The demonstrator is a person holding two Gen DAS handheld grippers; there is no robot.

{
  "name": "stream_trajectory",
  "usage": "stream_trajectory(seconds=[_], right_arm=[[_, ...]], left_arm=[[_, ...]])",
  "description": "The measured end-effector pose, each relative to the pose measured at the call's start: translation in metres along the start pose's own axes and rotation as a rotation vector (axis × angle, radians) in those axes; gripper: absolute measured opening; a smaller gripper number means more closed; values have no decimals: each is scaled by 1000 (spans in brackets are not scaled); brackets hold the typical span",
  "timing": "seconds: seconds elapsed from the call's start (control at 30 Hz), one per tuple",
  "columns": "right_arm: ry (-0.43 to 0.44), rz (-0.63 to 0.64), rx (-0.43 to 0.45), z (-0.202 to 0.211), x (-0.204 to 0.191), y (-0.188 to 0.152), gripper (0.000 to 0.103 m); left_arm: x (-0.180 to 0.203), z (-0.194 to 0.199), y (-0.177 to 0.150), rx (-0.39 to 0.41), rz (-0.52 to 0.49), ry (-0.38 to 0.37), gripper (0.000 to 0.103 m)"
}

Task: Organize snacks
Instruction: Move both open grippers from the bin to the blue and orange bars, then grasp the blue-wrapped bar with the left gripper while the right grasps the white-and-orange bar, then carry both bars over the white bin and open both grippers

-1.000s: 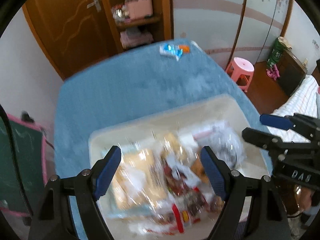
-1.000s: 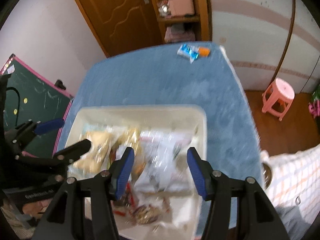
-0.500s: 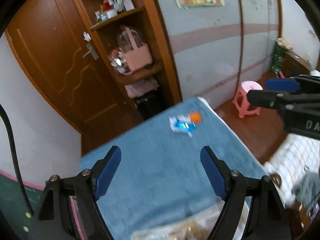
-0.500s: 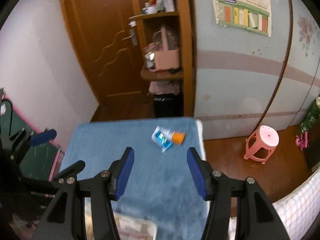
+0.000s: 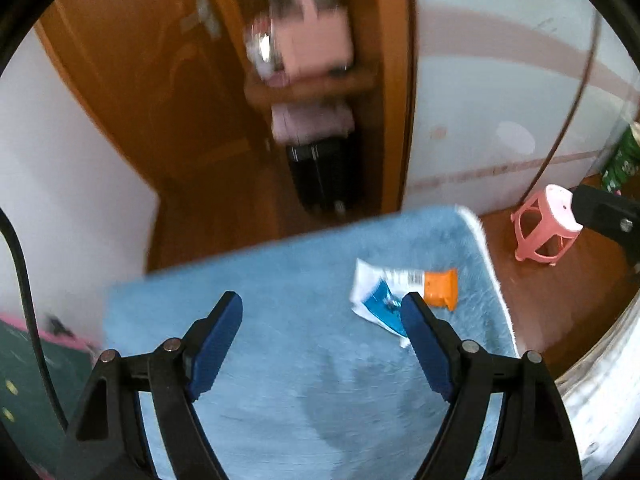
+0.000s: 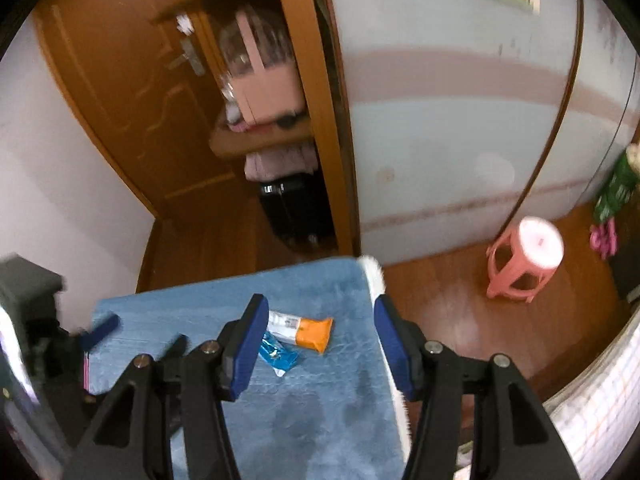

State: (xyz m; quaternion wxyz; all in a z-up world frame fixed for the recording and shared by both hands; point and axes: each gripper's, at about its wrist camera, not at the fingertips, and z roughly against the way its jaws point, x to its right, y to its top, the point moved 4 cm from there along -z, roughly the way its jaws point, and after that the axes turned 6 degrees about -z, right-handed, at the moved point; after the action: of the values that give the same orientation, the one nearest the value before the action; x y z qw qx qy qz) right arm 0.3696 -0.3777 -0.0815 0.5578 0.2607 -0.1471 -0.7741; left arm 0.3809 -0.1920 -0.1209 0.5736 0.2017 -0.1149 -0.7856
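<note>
So both grippers are going for the last loose snacks at the far end of the bench (image 5: 304, 400), the one with the fuzzy blue cover. There are two packets lying there together near the far right corner: an orange and white packet (image 6: 304, 330) and a blue packet (image 6: 278, 354) tucked partly under it, touching or overlapping, hard to say which with the blur.

The right gripper (image 6: 316, 340) is hovering with its jaws parted at a medium gap, nothing between the pads, and it's lined up almost right over the pair. The left gripper (image 5: 322, 340) is standing wider, also empty, and the packets (image 5: 400, 296) are sitting just off its right finger rather than between the two.

My read: this is the reach step, nothing is being gripped yet. The right one looks like the better bet for the grab. Next move probably calls for coming down over the orange and white one, getting one pad each side of it, and closing gently since it looks flat and crinkly. Picking up just one and not dragging the blue one along is the tricky bit.
</note>
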Motion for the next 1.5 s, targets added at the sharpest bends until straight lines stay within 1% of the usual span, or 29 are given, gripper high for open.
stream_trajectory(seconds=[0.03,0.13,0.23,0.3,0.43,0.53,0.6,0.67,0.7,0.73,0.77,0.8,0.83,0.87,0.97,1.03,1.13,1.17,1.23,1.37,1.43,1.5], right_arm=[[4,-7,-22,-16,3,-3,56],[-7,-4,-74,-62,8,-16,56],[-3,4,-109,-92,10,-29,56],[4,8,-113,-105,9,-32,56],[32,7,-132,-127,12,-36,56],[39,6,-135,-134,15,-39,56],[54,6,-137,-137,15,-39,56],[69,5,-136,-139,13,-39,56],[83,8,-138,-140,12,-40,56],[96,14,-146,-143,10,-41,56],[104,20,-156,-145,8,-41,56],[115,28,-169,-149,7,-43,56],[124,38,-178,-152,5,-43,56],[129,48,-186,-156,3,-44,56],[144,73,-201,-163,-3,-48,56],[158,101,-212,-168,-8,-50,56],[157,190,-228,-178,-19,-56,56],[151,216,-230,-180,-22,-57,56],[137,272,-233,-187,-29,-61,56],[117,373,-233,-197,-43,-66,56],[126,398,-246,-200,-48,-67,58],[135,417,-266,-202,-54,-69,65]], left_arm=[[4,-24,-4,-40,33,-12,80],[12,-72,-18,-108,102,-38,79],[17,-104,-28,-135,175,-64,78],[17,-117,-35,-141,219,-75,78],[20,-138,-40,-161,296,-126,77],[25,-149,-44,-177,357,-201,77],[28,-151,-46,-187,374,-230,77],[31,-152,-47,-176,369,-220,77],[33,-151,-48,-177,359,-229,77],[36,-150,-49,-175,346,-235,75],[37,-146,-52,-172,338,-234,62],[38,-144,-53,-169,322,-233,53],[38,-142,-55,-167,319,-255,39],[37,-140,-58,-171,320,-294,37],[34,-134,-69,-177,257,-334,34],[26,-124,-84,-185,197,-360,33],[8,-115,-103,-203,125,-341,32],[3,-114,-107,-210,116,-336,32],[-12,-112,-121,-230,113,-337,32],[-33,-110,-134,-255,141,-361,32],[-36,-113,-137,-256,156,-374,32],[-36,-112,-138,-254,155,-377,32]])
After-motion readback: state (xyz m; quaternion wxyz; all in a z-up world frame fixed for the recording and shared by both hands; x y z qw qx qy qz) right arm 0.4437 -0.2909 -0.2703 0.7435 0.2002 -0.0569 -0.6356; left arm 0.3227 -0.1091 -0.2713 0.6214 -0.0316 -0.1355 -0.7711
